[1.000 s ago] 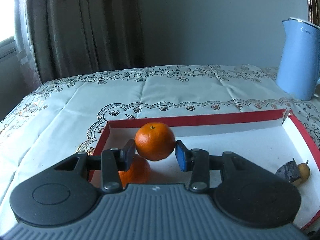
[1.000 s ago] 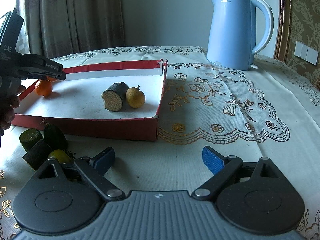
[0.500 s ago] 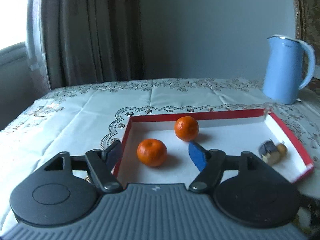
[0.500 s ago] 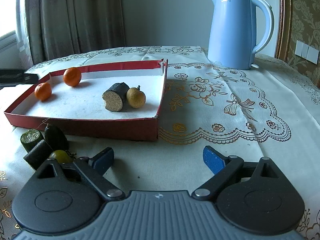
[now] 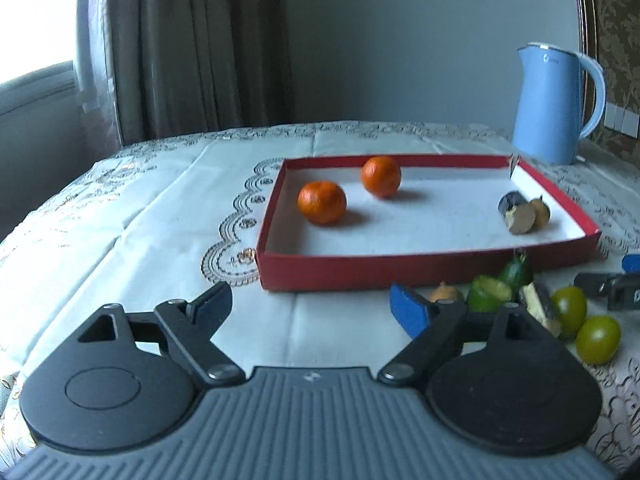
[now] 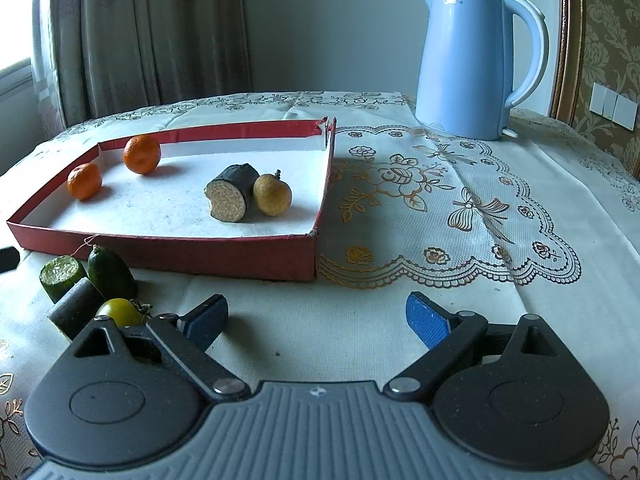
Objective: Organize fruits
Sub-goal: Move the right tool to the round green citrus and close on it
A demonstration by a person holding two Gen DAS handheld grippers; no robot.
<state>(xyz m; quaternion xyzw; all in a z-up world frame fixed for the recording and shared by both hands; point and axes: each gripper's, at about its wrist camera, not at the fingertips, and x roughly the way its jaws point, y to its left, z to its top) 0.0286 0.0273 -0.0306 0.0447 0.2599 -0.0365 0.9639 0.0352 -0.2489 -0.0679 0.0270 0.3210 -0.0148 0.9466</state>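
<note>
the left tool (image 5: 310, 306) stands wide with nothing between its fingers; its jaws have just been opening. it hangs over bare tabletop (image 5: 160, 240) in front of the red tray (image 5: 420, 270). the right tool (image 6: 316, 318) also stands wide and empty, low over the tabletop near the tray's front wall.

progress, judged from the layout: 4 items lie in the tray. 2 oranges (image 5: 322, 202) (image 5: 381, 176) sit near its left end, apart from each other. a dark cut piece (image 6: 232, 196) and a small tan fruit (image 6: 272, 194) sit touching near its right end. grouping by kind appears to be under way.

remaining: a cluster lies outside the tray, just beside its front wall. it holds a green cut piece (image 6: 60, 276), a dark green fruit (image 6: 110, 272), a dark block (image 6: 74, 308), yellow-green round fruits (image 5: 598, 338) and a small tan item (image 5: 444, 292), only partly visible. these likely go in next.

surroundings: a blue kettle (image 6: 476, 64) stands well behind the tray. the tray wall stands between the cluster and the tray floor, so each item must be lifted over it. the cluster is tightly packed, and the left tool's right finger partly hides it.
</note>
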